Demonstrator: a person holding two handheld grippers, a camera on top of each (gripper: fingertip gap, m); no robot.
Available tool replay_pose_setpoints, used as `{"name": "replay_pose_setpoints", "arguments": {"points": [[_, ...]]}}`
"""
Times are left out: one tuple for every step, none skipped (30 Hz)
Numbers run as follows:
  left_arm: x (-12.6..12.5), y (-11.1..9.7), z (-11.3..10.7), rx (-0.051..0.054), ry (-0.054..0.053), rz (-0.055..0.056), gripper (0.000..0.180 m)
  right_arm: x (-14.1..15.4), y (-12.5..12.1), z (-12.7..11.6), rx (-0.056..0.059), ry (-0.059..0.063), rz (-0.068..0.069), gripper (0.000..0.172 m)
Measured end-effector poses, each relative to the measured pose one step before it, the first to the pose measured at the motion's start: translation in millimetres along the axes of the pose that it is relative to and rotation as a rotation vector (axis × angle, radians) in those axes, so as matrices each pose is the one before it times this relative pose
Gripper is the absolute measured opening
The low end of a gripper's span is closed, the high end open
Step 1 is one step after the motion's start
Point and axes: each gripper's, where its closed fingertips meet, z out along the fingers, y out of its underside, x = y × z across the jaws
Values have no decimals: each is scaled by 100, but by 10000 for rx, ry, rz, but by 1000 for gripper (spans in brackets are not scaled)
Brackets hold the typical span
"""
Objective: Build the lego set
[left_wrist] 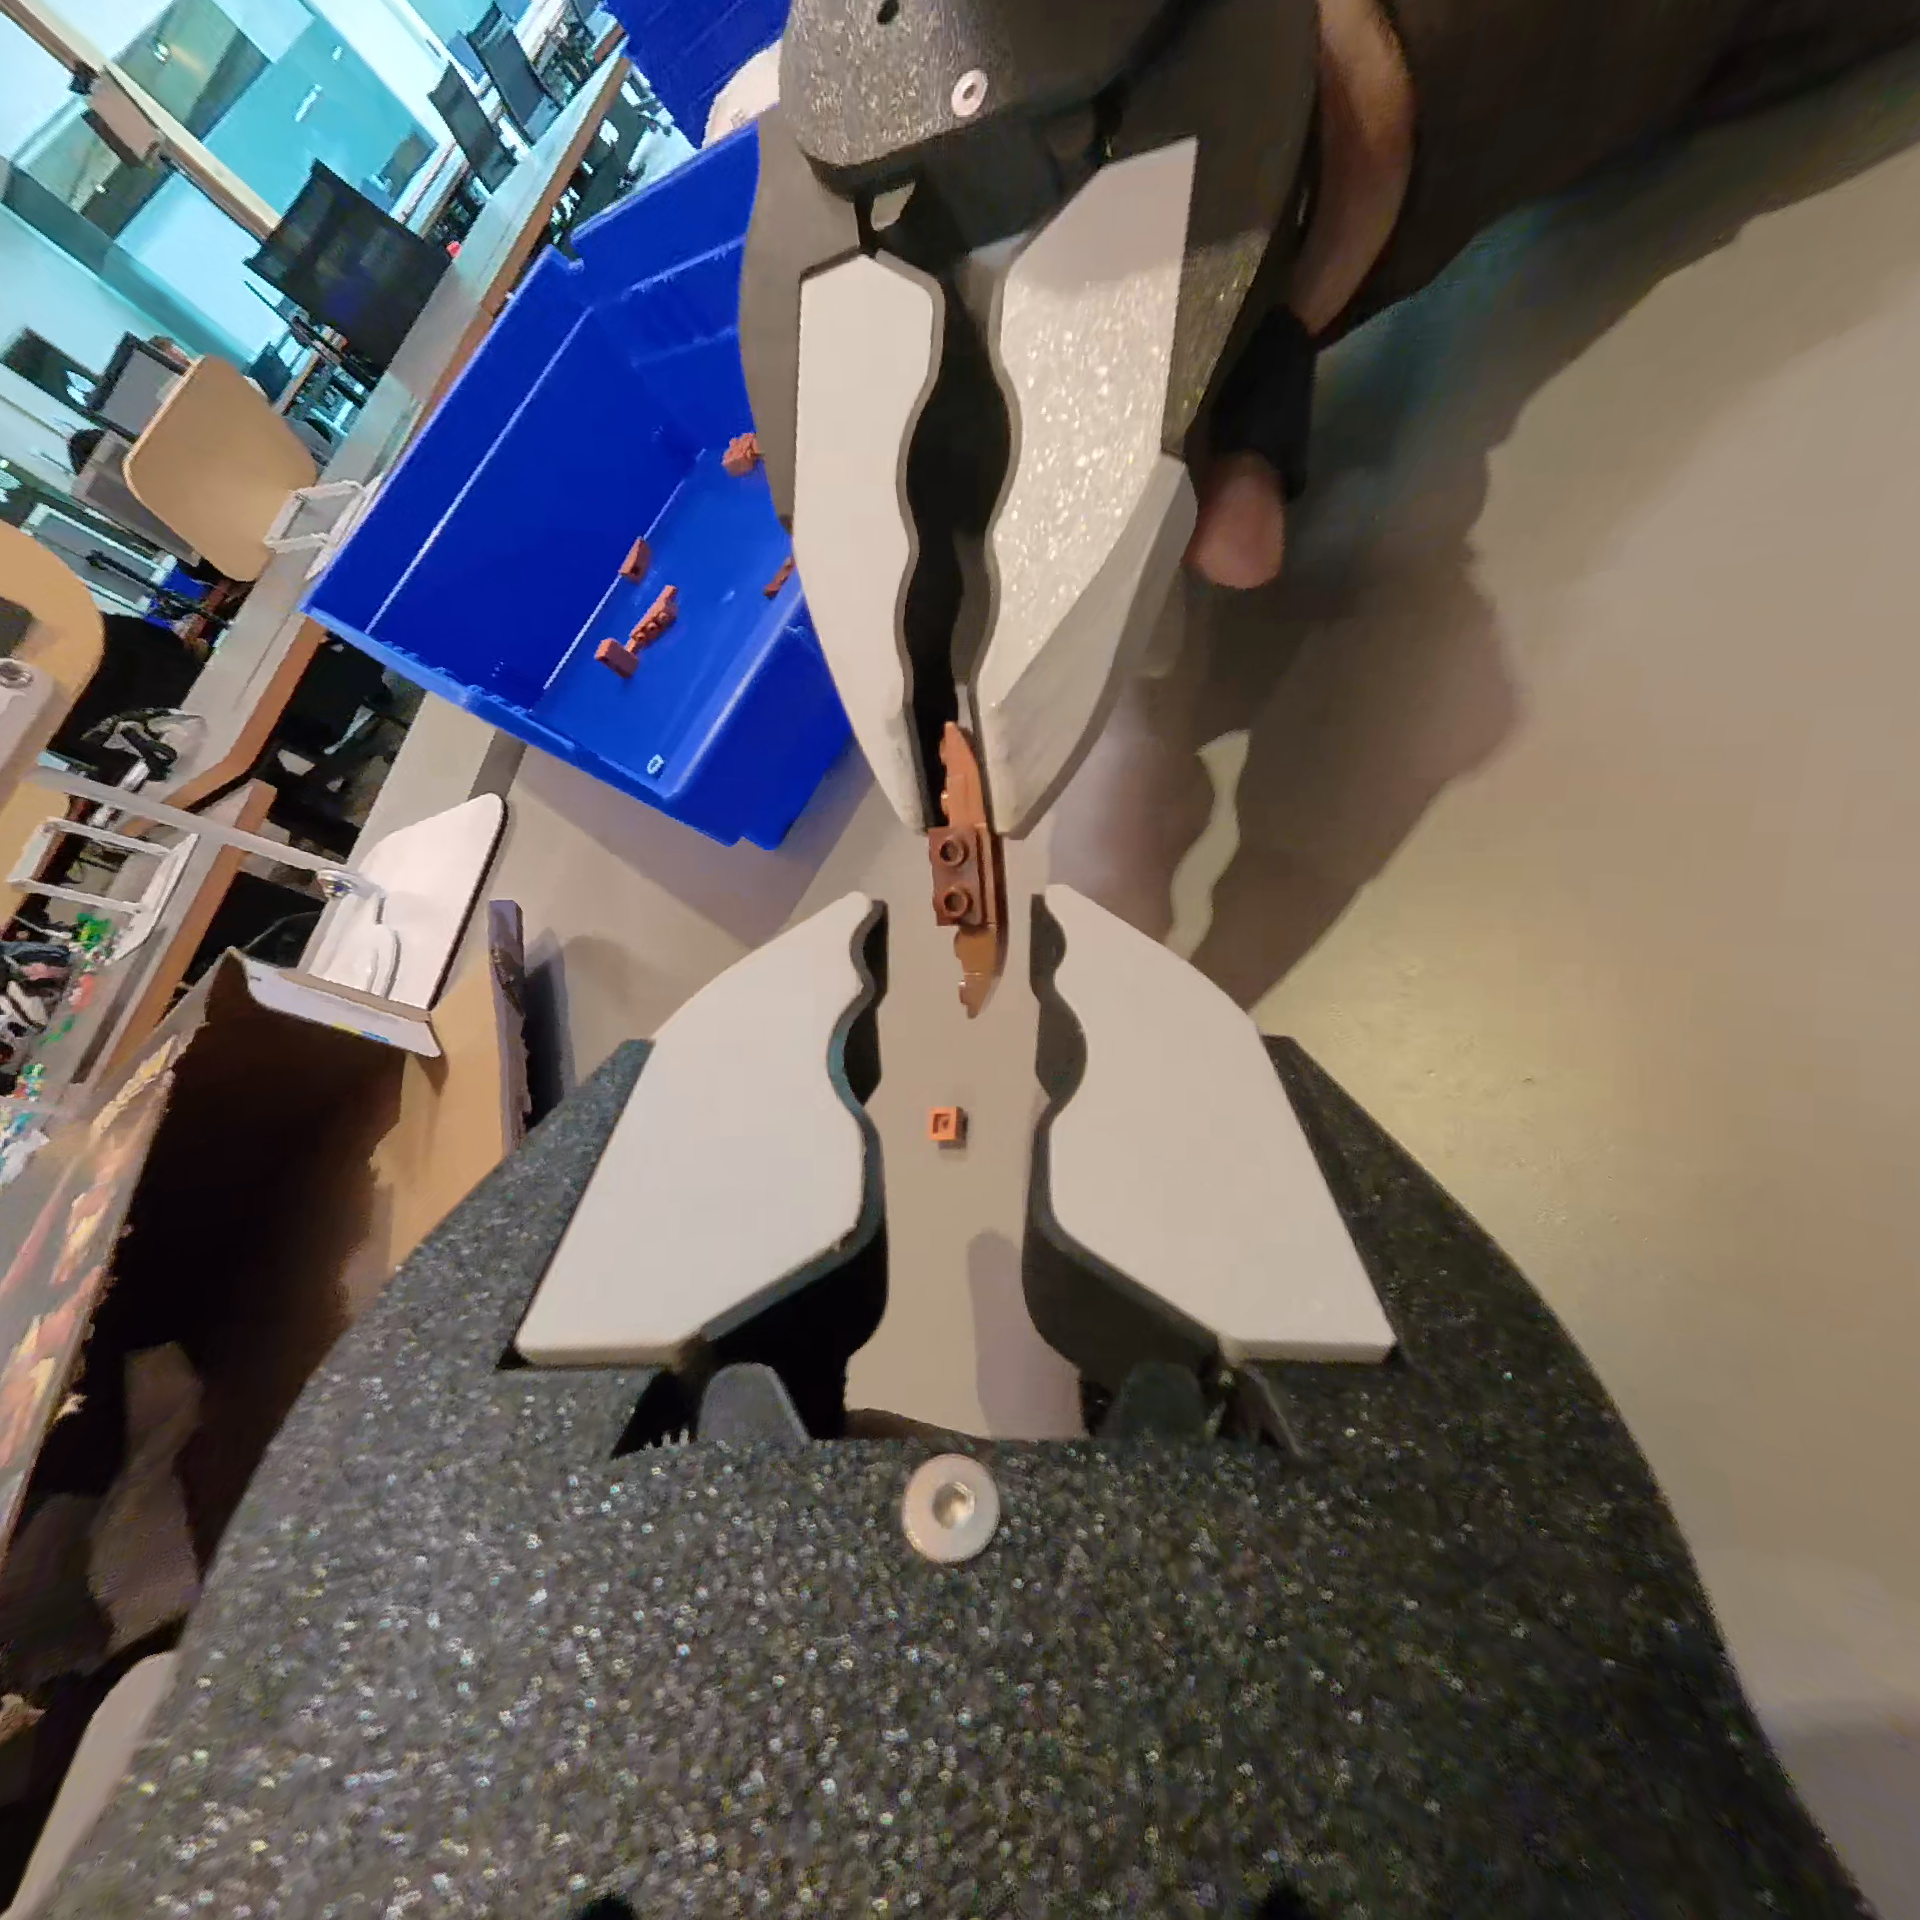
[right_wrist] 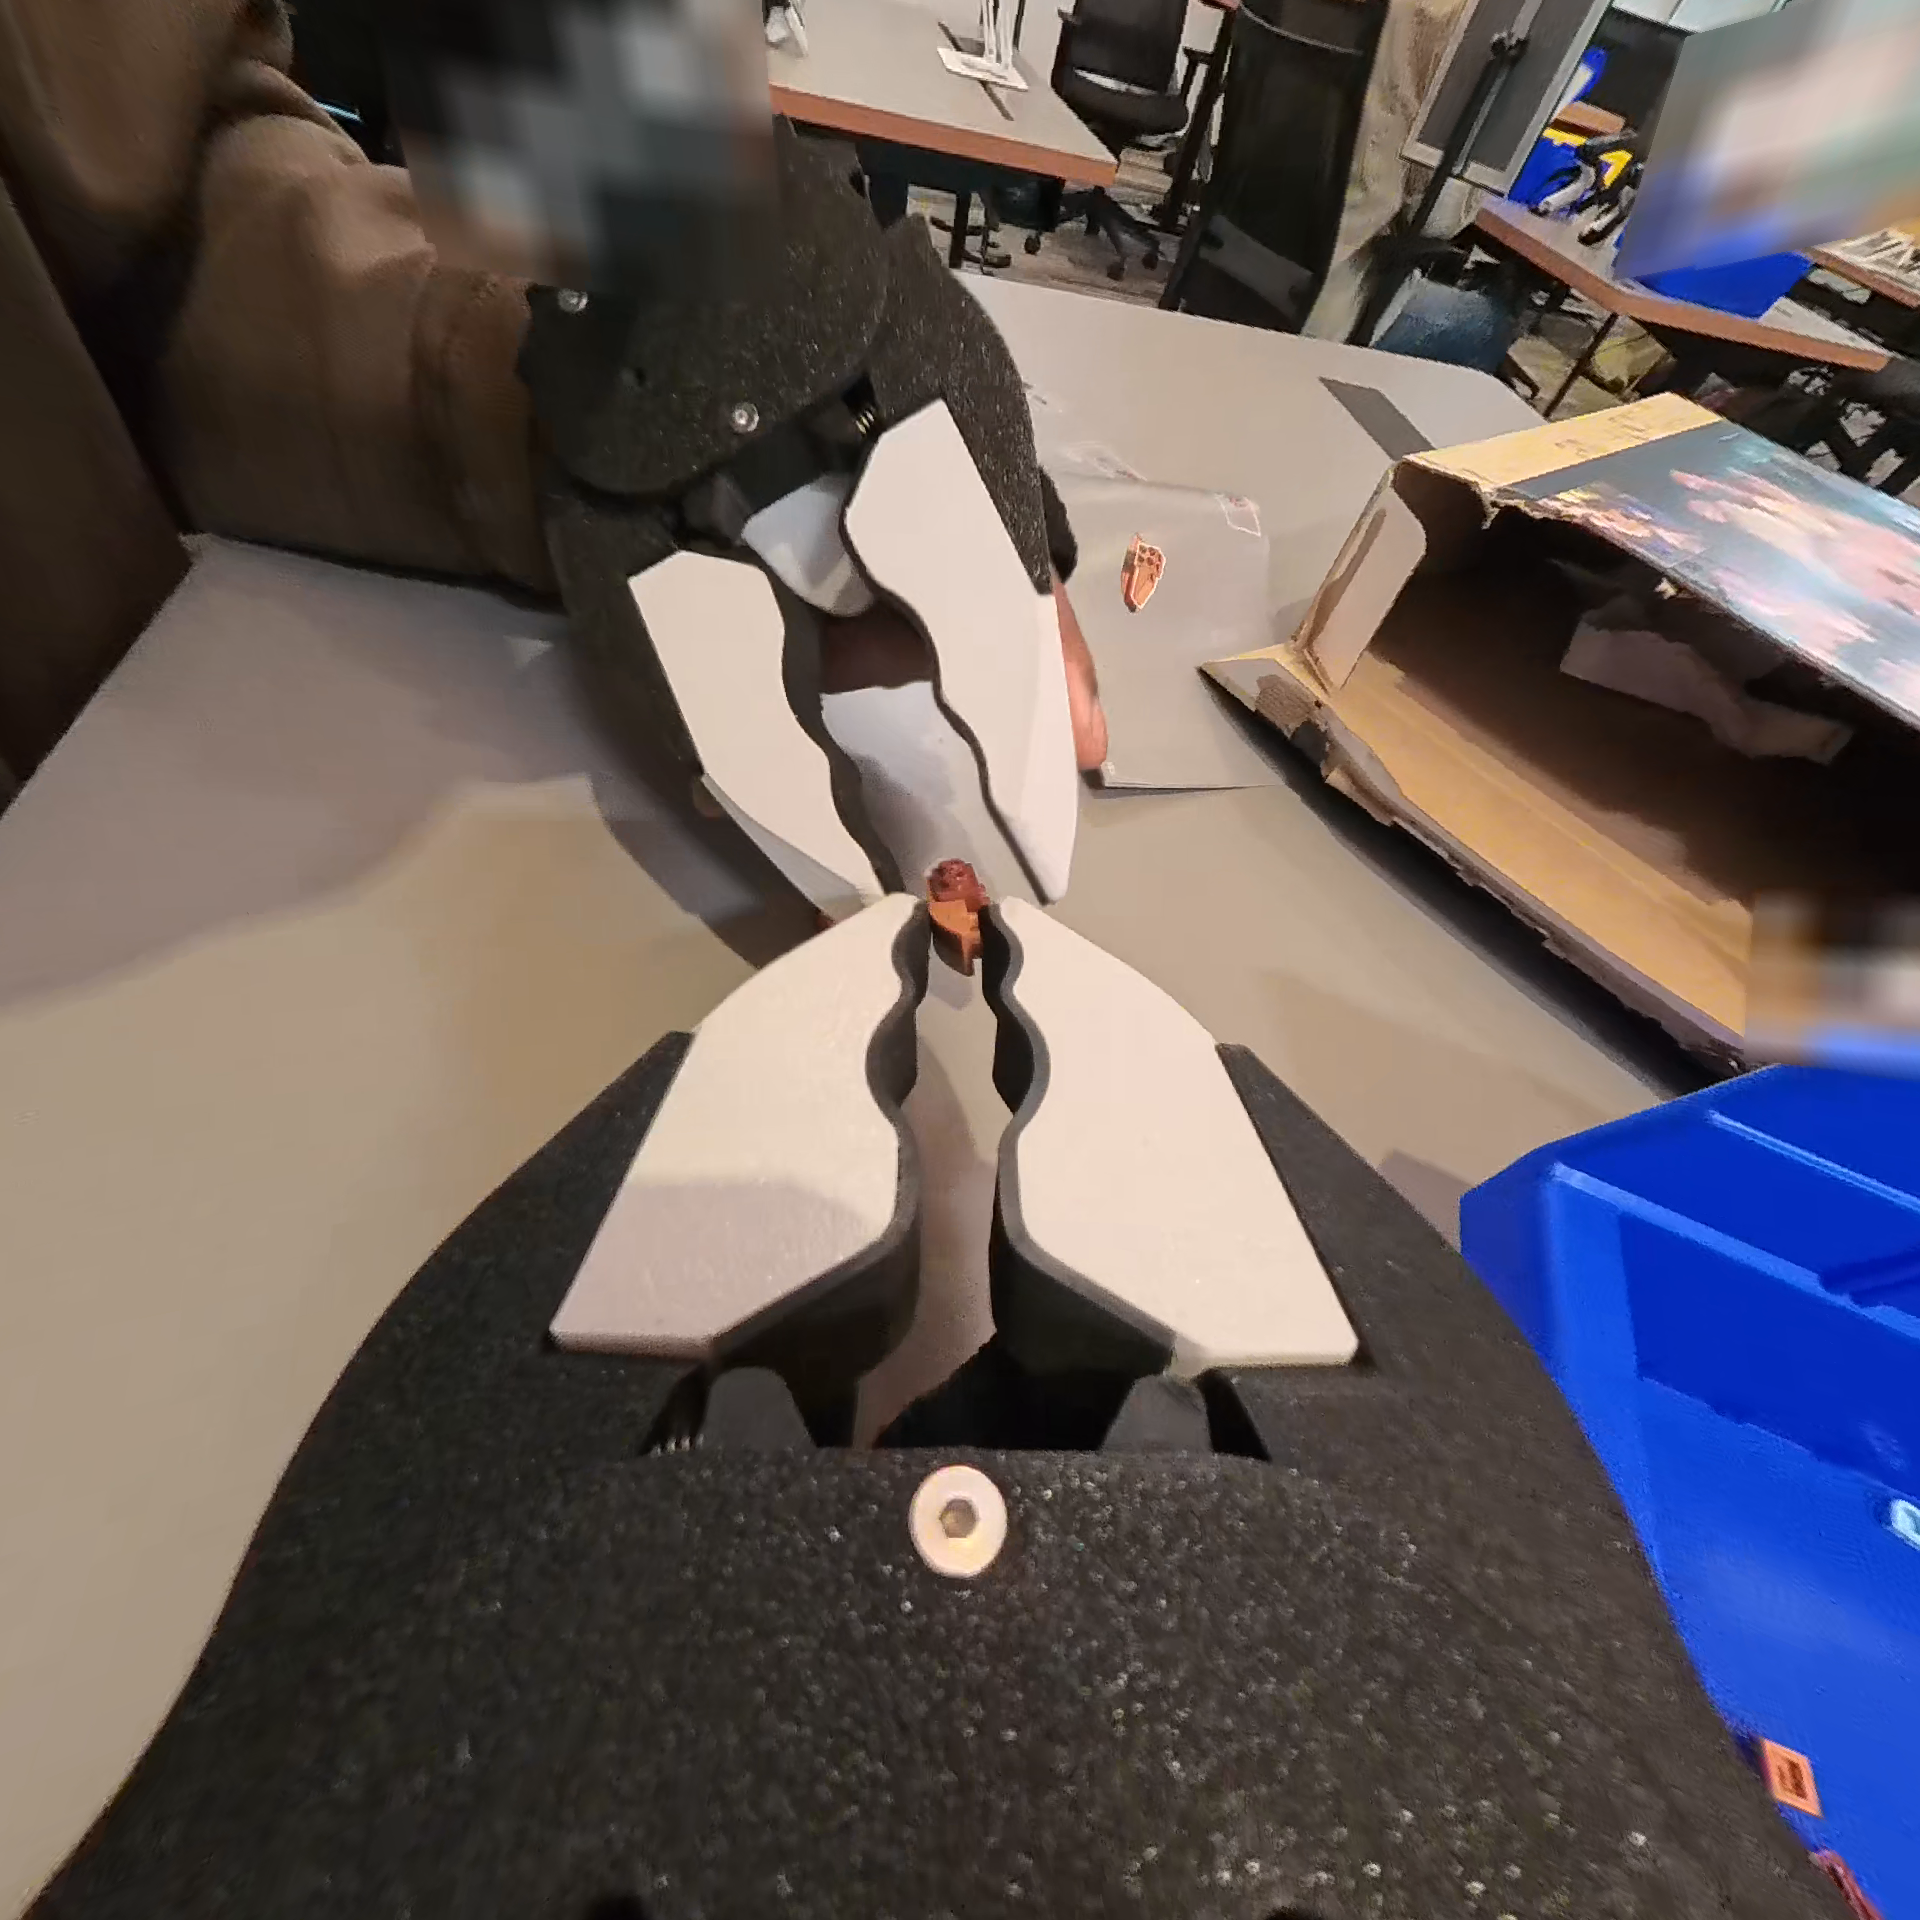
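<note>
A: How do the two claws stand?

B: The right gripper (right_wrist: pixel 957 914) is nearly closed, its fingertips pressing on a brown toy-brick assembly (left_wrist: pixel 966 883): a long jagged blade-like piece with a two-stud plate clipped on. The left gripper (left_wrist: pixel 956 914) stands apart, pads flanking the piece's free end without touching it.

A: Where is this?

B: Above the grey table (right_wrist: pixel 312 935), near the blue bin (left_wrist: pixel 582 499) at its edge.

A: Counts?

B: One small brown brick (left_wrist: pixel 945 1125) lies on the table under the left gripper, about five brown pieces in the bin, and one torn cardboard box (right_wrist: pixel 1558 665) sits beyond.
</note>
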Motion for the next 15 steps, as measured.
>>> {"name": "replay_pose_setpoints", "arguments": {"points": [[104, 77, 1, -8, 68, 25, 22, -44, 4, 13, 22, -27, 7, 9], [89, -93, -43, 93, 30, 53, 15, -2, -4, 2, 18, 7, -26, 9], [98, -110, -28, 85, 36, 26, 13, -58, -59, -49, 50, -38, -21, 9], [50, -55, -18, 38, 22, 30, 13, -59, -13, -25, 14, -56, -3, 9], [48, -34, -29, 25, 37, 28, 13, -74, 2, -13, 14, -55, 5, 9], [82, -13, -40, 12, 69, 6, 13, -97, 36, 14, 1, -67, 5, 9], [84, 27, -38, -8, 74, 20, 12, -78, 48, 29, -20, -39, -4, 9], [52, 52, -35, -21, 48, 42, 12, -61, 46, 60, -24, -12, -14, 9], [67, 50, -35, -26, 59, 27, 12, -75, 41, 38, -26, -12, -31, 10], [57, 45, -16, -19, 51, 2, 12, -42, 31, 26, -33, 3, -44, 10], [30, 32, -8, -7, 18, 5, 12, -26, 13, 10, -17, 4, -39, 10], [22, 4, -9, 9, 14, 8, 12, -47, 1, -2, -11, -13, -36, 10], [38, 2, 0, 5, 22, 2, 12, -14, 19, -3, -25, -4, -38, 10], [13, 12, 2, 2, 8, -5, 12, -15, 11, 5, -21, 6, -29, 10], [-5, 11, 11, 2, -7, -15, 12, -21, -5, -8, -14, 3, -40, 11]]}}
